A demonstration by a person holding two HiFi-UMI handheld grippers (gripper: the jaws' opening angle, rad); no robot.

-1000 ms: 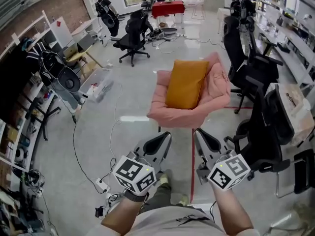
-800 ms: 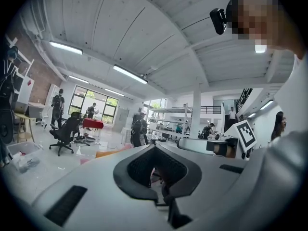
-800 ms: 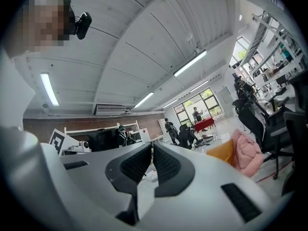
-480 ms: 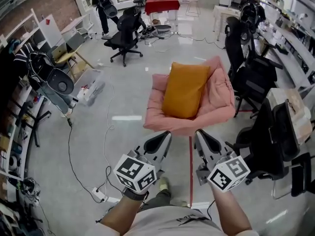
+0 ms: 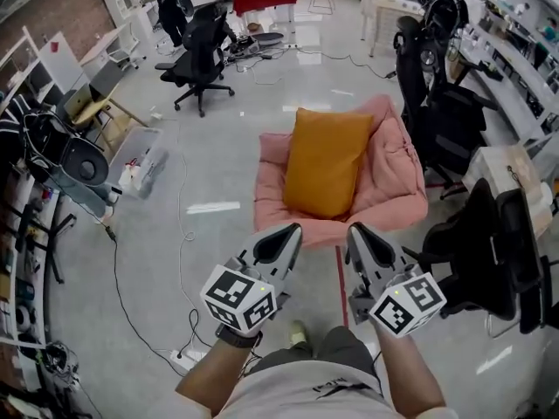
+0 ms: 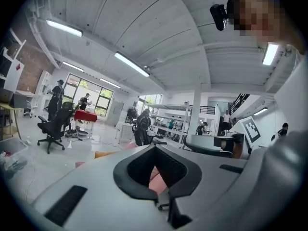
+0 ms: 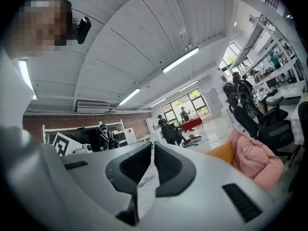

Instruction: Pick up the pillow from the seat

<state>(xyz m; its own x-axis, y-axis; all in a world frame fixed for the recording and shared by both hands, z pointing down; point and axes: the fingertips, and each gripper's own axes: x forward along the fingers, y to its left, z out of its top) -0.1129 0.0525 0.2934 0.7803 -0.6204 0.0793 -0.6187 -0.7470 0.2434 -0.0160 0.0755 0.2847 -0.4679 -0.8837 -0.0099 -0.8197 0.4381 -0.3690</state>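
An orange pillow (image 5: 324,161) leans upright in a pink cushioned seat (image 5: 392,174) in the middle of the head view. My left gripper (image 5: 293,230) and right gripper (image 5: 352,230) hover side by side just short of the seat's front edge. Both are shut with nothing between the jaws. The right gripper view catches the pillow (image 7: 221,152) and the pink seat (image 7: 255,157) off to the right. In the left gripper view only slivers of the pillow (image 6: 105,154) and the seat (image 6: 156,179) show past the jaws.
Black office chairs (image 5: 489,251) crowd the right side of the seat, and another chair (image 5: 199,52) stands at the back left. Cables (image 5: 181,234) trail over the grey floor, with a power strip (image 5: 188,354) near my feet. Shelving (image 5: 26,182) lines the left wall.
The seat and pillow have come closer and lower in the head view as I walk towards them. Both grippers keep their shut pose in front of me.
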